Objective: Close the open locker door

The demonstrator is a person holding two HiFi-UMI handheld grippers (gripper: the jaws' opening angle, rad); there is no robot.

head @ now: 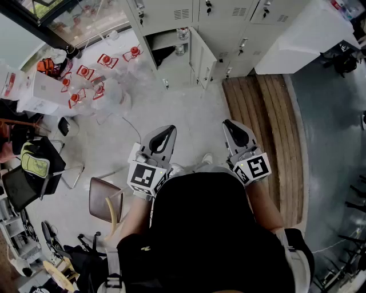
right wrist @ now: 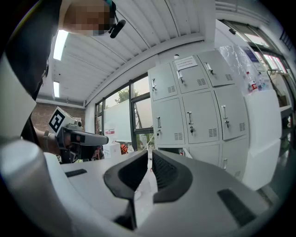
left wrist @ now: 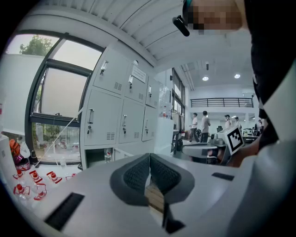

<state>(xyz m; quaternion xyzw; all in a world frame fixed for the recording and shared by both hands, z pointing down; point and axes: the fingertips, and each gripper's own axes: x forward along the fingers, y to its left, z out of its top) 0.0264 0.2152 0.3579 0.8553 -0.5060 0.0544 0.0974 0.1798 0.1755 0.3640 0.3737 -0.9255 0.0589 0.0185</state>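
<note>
Pressing shut on nothing, the fingers of the left gripper (head: 162, 139) and right gripper (head: 237, 132) hung well apart from the lockers (head: 229, 17). The bottom-row locker door (head: 202, 59) stood open, so closing it seemingly had not yet begun.

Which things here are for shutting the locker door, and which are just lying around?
For the job:
open locker door
open locker compartment
left gripper and right gripper, both shut and empty

Just lying about:
red-topped plastic bottles
chair
wooden decking
</note>
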